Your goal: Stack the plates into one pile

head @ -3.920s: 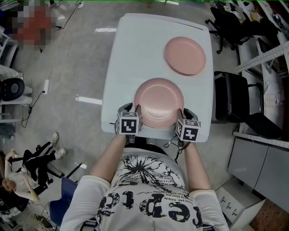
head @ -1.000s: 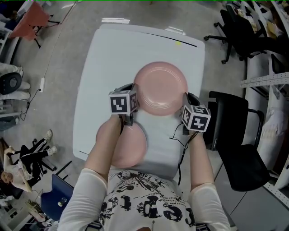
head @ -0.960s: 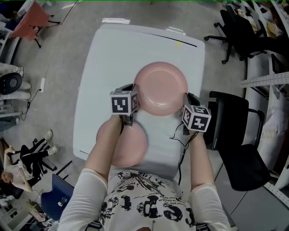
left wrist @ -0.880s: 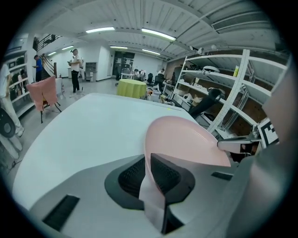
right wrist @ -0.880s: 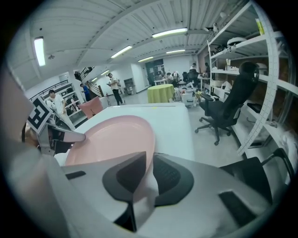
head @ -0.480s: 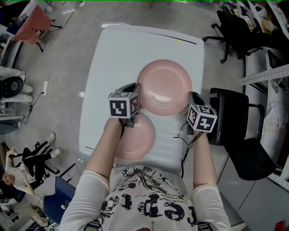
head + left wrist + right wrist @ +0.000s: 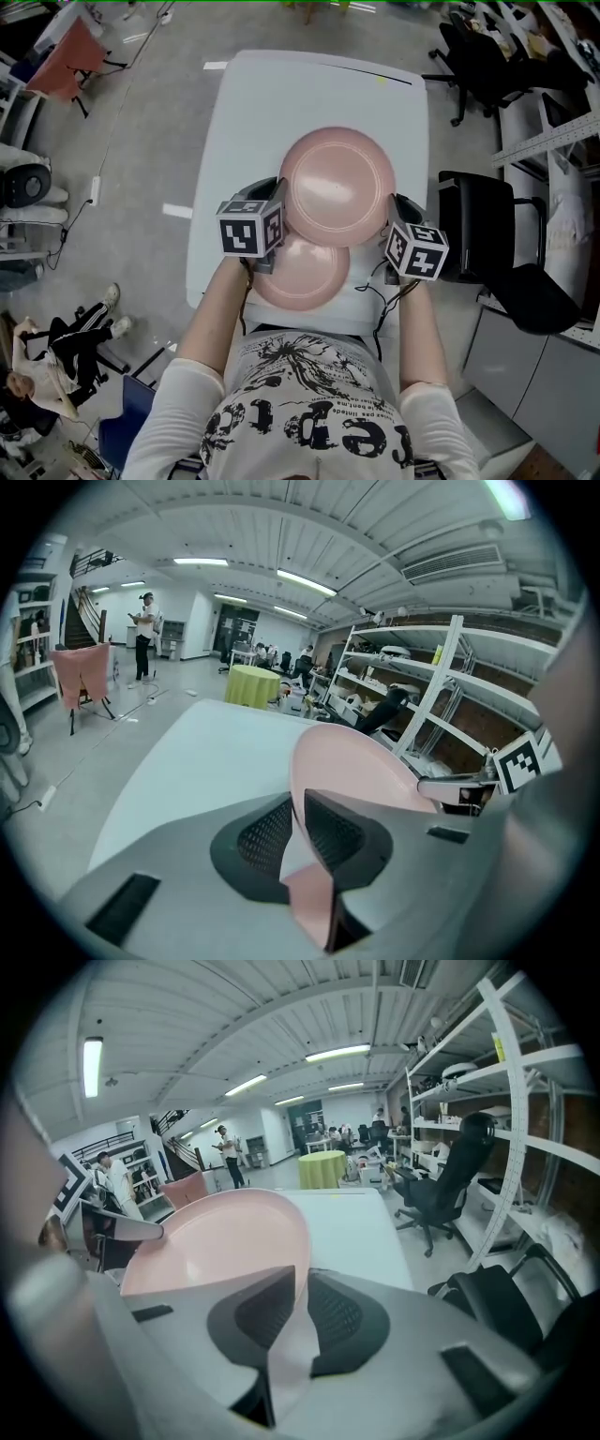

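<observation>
I hold one pink plate in the air between both grippers. My left gripper is shut on its left rim and my right gripper is shut on its right rim. A second pink plate lies on the white table near the front edge, and the held plate covers part of it. In the left gripper view the plate's rim sits pinched at the left gripper. The right gripper view shows the plate pinched the same way at the right gripper.
A black office chair stands just right of the table. The table top stretches away beyond the plates to its far edge. Shelving racks line the right side of the room, and people stand far off in the hall.
Both grippers have carried the raised plate nearer to me and over the plate on the table, which it now overlaps. Both grips still hold the rim.
</observation>
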### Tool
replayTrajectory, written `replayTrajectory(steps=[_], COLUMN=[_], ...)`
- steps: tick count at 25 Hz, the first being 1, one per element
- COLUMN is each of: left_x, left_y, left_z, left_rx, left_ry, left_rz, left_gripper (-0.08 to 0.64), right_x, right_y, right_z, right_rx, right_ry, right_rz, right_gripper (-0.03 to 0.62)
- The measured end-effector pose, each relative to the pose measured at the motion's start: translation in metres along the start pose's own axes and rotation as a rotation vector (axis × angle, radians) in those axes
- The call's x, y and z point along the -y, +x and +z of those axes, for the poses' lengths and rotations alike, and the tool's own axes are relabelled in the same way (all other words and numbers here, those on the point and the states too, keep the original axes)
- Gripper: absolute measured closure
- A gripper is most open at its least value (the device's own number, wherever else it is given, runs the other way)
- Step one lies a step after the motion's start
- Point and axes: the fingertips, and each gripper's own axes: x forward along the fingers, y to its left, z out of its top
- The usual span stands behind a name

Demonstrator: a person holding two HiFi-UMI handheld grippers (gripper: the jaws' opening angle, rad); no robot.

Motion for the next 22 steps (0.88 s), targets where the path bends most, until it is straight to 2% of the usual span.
replayTrajectory(steps=[4,10,15,22], left_x=[-0.013,-0.036,-0.046,-0.055], left_y=[-0.037,-0.08,-0.102,-0.119], left_z=[-0.022,-0.069,-0.111,-0.148], left_rx=[-0.008,-0.033,-0.077,-0.117], left_ry=[0.015,-0.005,-0.024,-0.03], left_rz=[-0.019,-0.026,-0.026,-0.012], left_gripper=[0.505,0.506,0.506,0.506], right_x=[-0.032,-0.078,-0.1,-0.116], right_y=[-0.023,-0.055,-0.072,-0.083], right_z=[-0.023,-0.066,-0.103,-0.136], right_rx=[-0.005,-0.026,-0.063,-0.092], right_ry=[0.004,0.038,0.047,0.065], right_rz=[-0.013,-0.012,-0.018,-0.018], right_gripper=[0.543,0.543,0.543,0.545])
